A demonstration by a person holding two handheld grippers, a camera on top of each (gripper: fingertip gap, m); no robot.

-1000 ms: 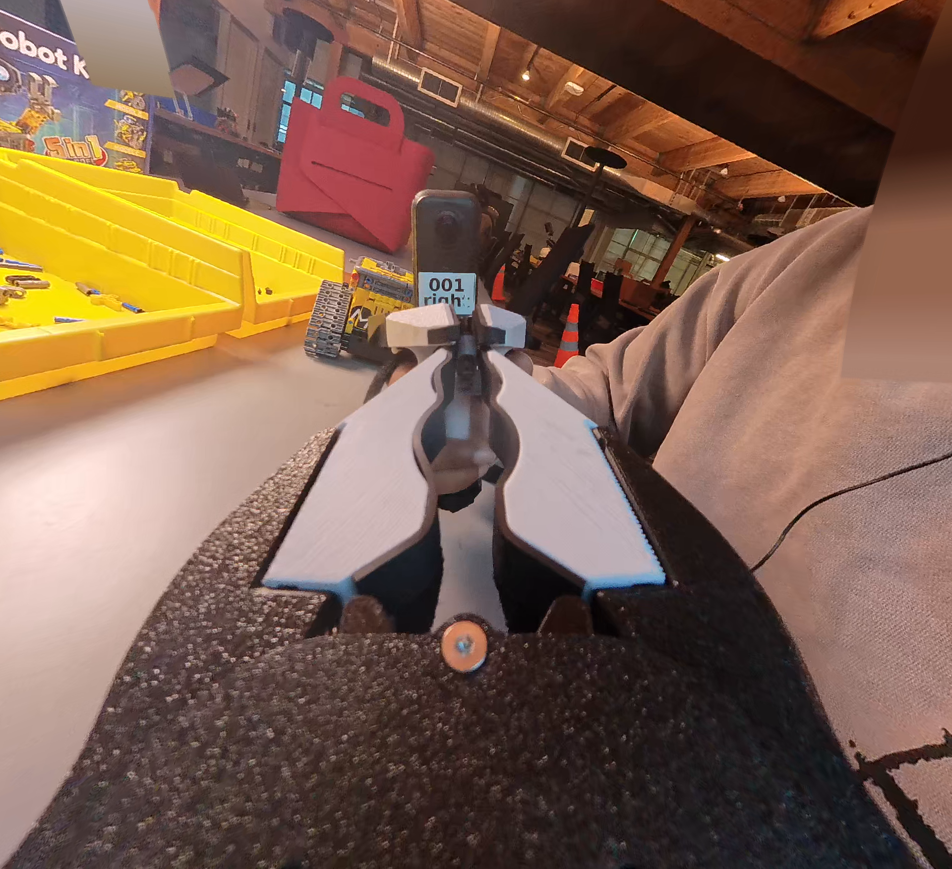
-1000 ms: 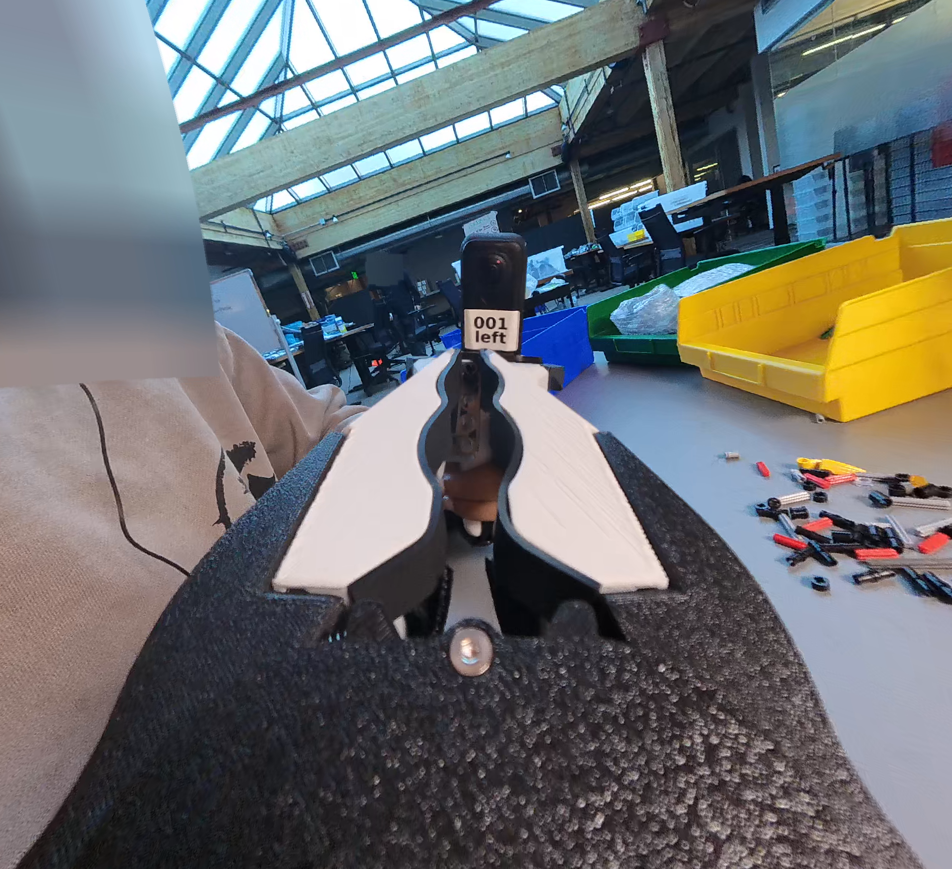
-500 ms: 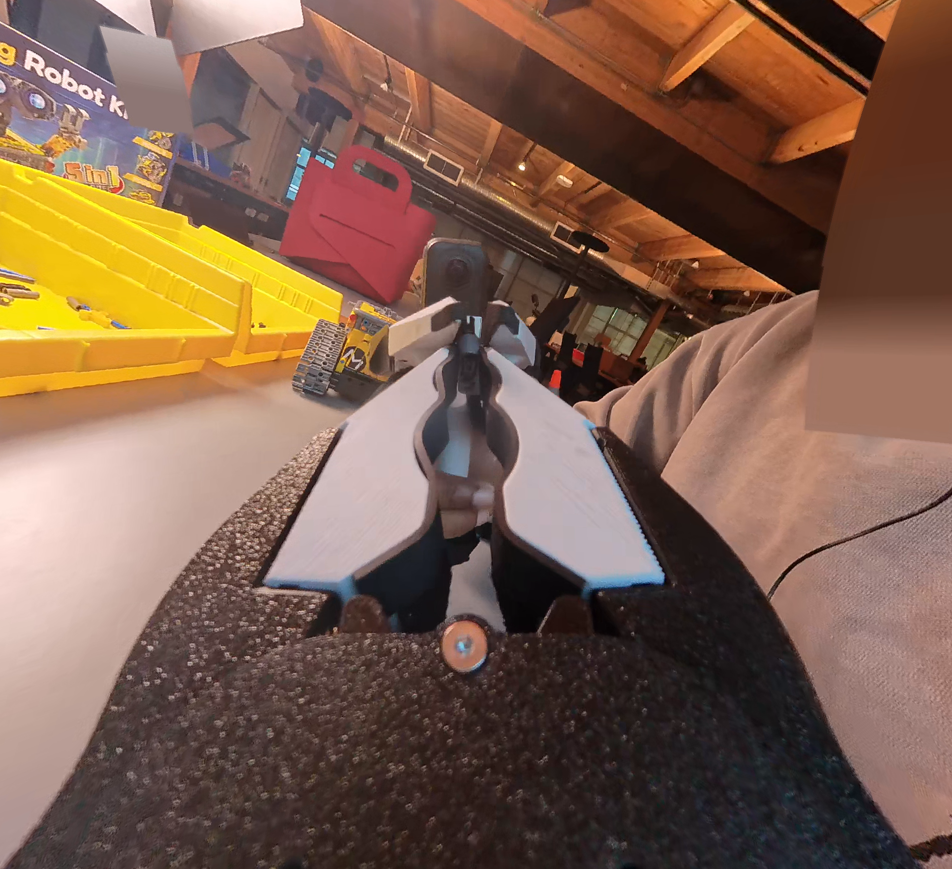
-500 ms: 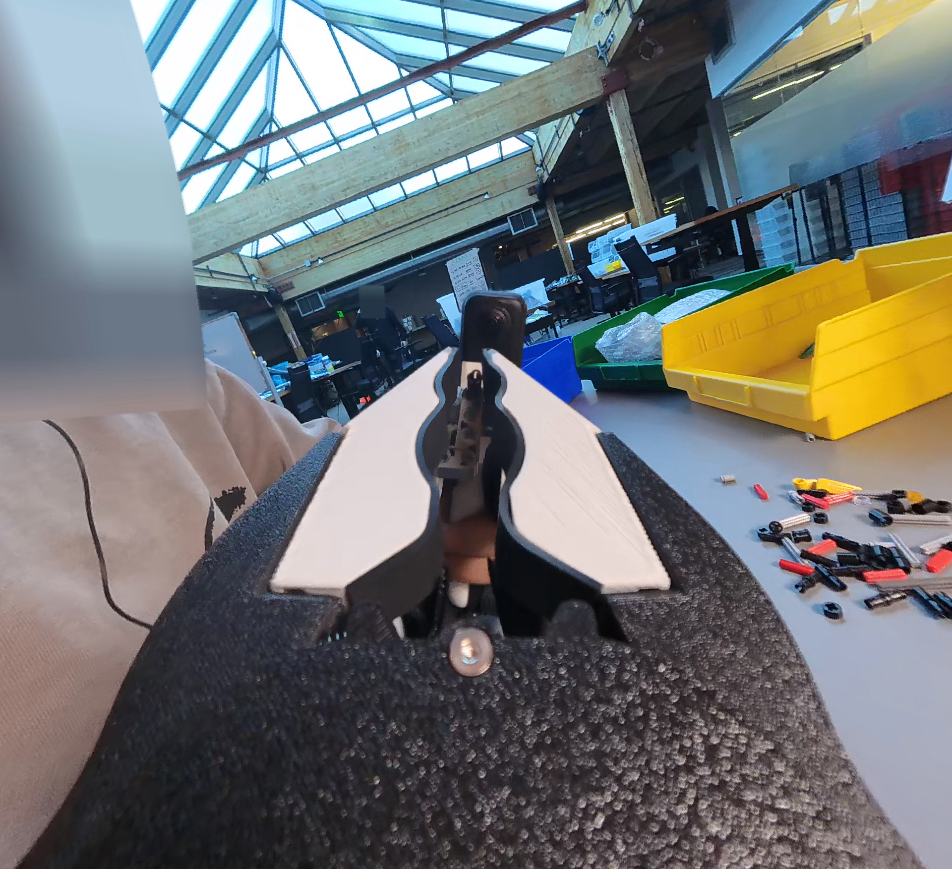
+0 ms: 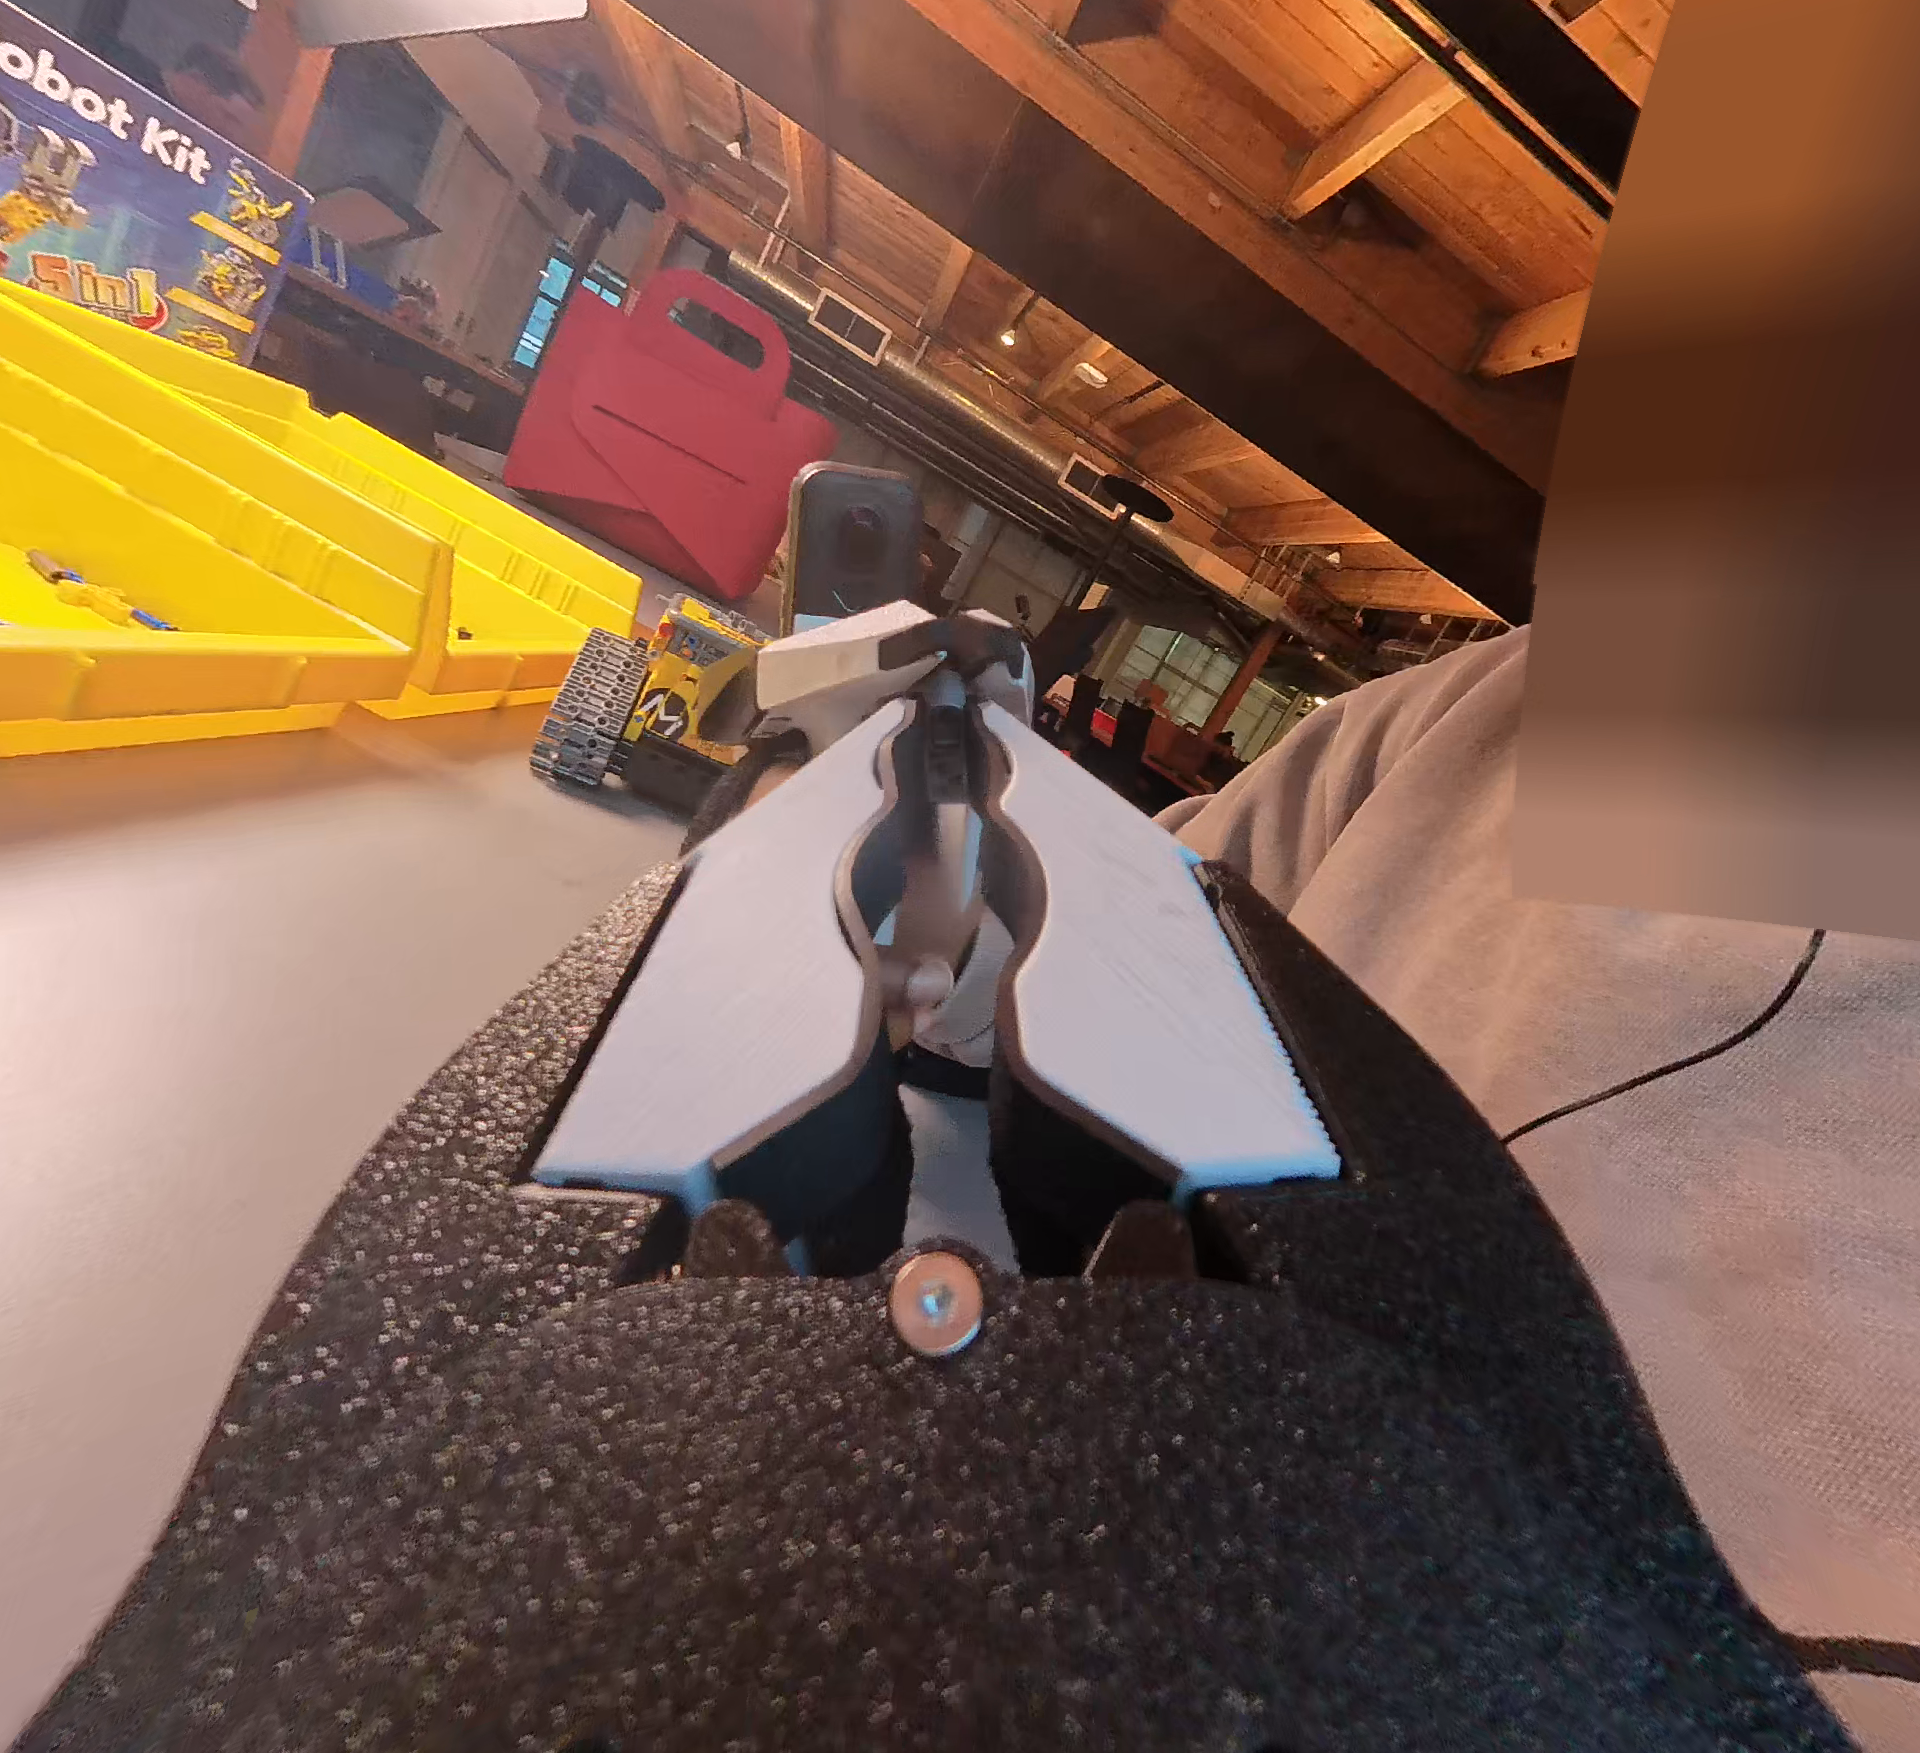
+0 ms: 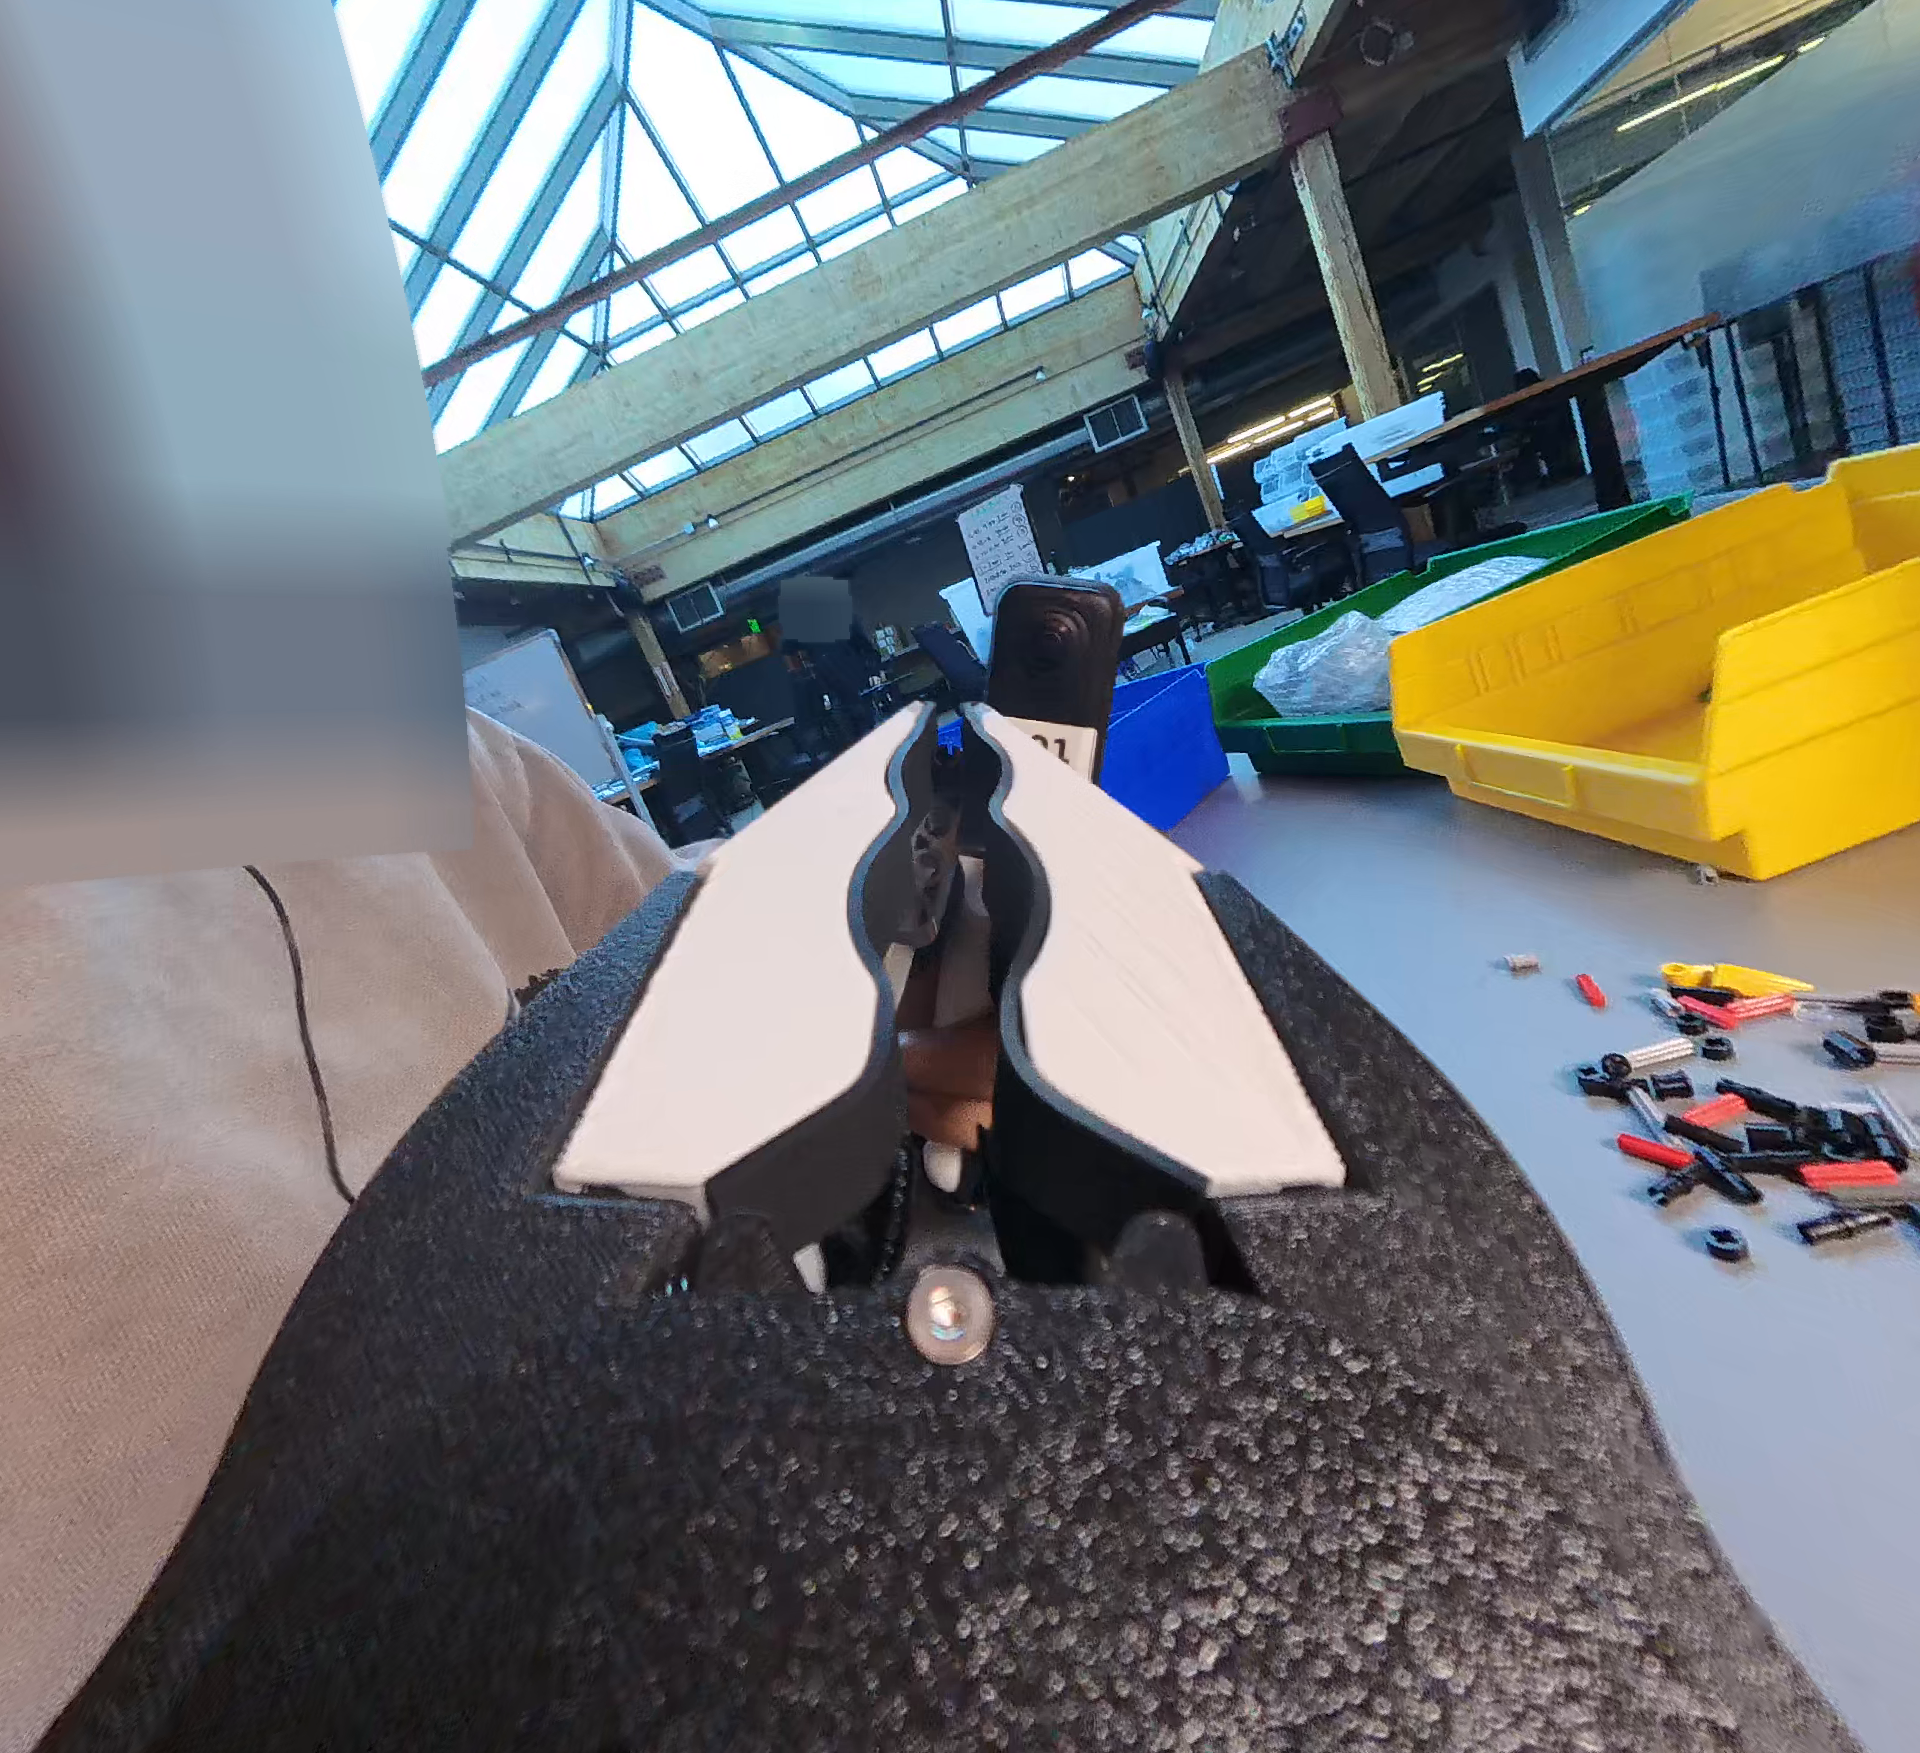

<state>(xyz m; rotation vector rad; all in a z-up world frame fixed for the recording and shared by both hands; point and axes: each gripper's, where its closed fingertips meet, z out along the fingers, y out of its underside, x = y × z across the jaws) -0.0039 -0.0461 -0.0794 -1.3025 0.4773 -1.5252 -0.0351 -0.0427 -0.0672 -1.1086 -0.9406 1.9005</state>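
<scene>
My left gripper [image 5: 940,716] and right gripper [image 6: 945,729] point at each other above the grey table [image 5: 260,976], tips meeting. Each is shut on a small dark toy part [image 5: 940,742], which also shows between the right fingers [image 6: 935,836]. I cannot tell whether it is one piece or two joined. The right gripper's grey fingers [image 5: 831,664] and camera [image 5: 852,550] show just past my left tips. The left gripper's camera [image 6: 1055,654] shows past my right tips. A hand shows through the gap under the right fingers.
Yellow bins [image 5: 208,664], a yellow tracked toy vehicle [image 5: 644,706], a red bag [image 5: 655,456] and a printed box [image 5: 104,228] stand to the left. A yellow bin [image 6: 1662,727], green bin [image 6: 1299,737], blue bin [image 6: 1153,747] and loose small parts [image 6: 1766,1111] lie right. The person's grey sweater [image 5: 1662,1080] is close. The grippers are tip to tip, or close to it.
Both grippers have stayed shut and tip to tip while tilting and twisting against each other. The opposite camera has shifted sideways in each view, and both views now look higher.
</scene>
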